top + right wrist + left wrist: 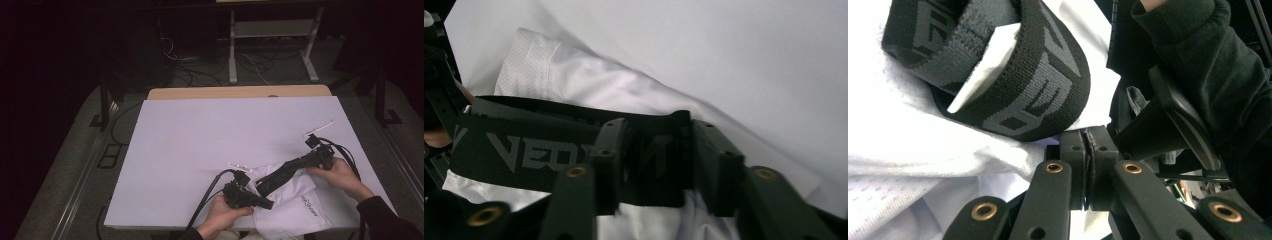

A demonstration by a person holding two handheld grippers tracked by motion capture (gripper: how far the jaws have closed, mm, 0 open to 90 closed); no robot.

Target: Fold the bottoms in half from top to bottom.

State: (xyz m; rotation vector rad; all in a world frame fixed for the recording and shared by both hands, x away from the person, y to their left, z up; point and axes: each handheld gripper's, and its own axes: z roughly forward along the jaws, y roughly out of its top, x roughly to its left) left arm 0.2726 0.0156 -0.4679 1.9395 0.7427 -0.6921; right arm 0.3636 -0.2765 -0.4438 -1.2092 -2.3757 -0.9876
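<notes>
White table [200, 145] | white shorts [295, 200] | both grippers clamp black waistband [524, 150]

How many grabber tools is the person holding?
2. The left gripper is at the near table edge, pinching the white shorts. The right gripper reaches in from the right and clamps their black waistband.

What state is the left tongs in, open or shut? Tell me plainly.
Shut. In the left gripper view the left tongs have their two black jaws pressed together, pinching the white cloth beside the black waistband.
</notes>
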